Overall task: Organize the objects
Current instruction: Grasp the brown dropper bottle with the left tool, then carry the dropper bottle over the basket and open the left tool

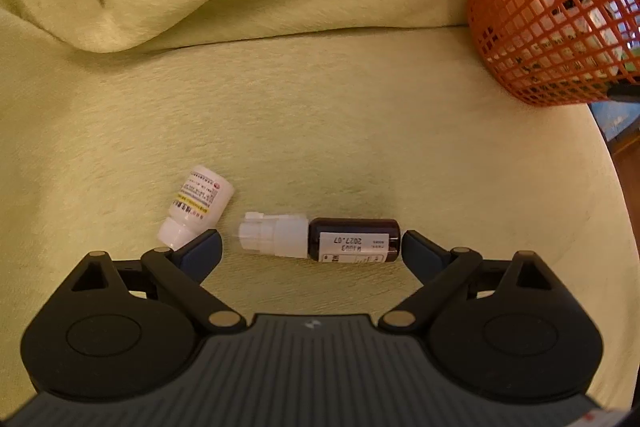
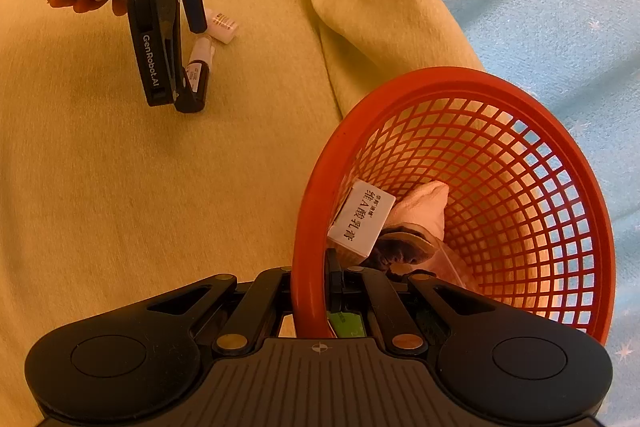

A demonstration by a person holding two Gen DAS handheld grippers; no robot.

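- Left gripper (image 1: pixel 311 251) is hovering low over the yellow-green fabric sofa cover (image 1: pixel 320 107), its dark-padded fingers spread wide and gripping nothing.
- Small brown glass dropper bottle with a white cap (image 1: pixel 320 237) is lying on its side between those fingers, lengthwise across the gap; its brown base is sitting just beside the one fingertip, and contact is unclear.
- Small white plastic bottle with a printed label (image 1: pixel 196 205) is lying tilted just beyond the other fingertip, near the brown bottle's cap but apart from it.
- Right gripper (image 2: pixel 318 291) is pinching the near rim of the round orange plastic mesh basket (image 2: pixel 520 187), steadying it on the cover, well apart from the bottles.
- Basket is already holding a white printed carton (image 2: pixel 362 221) and some cloth-like items.
- Judged step: lining up to pick the brown bottle.
- Next move is calling for closing end to end, or turning the wrist to take the body crosswise, then carrying it to the basket.
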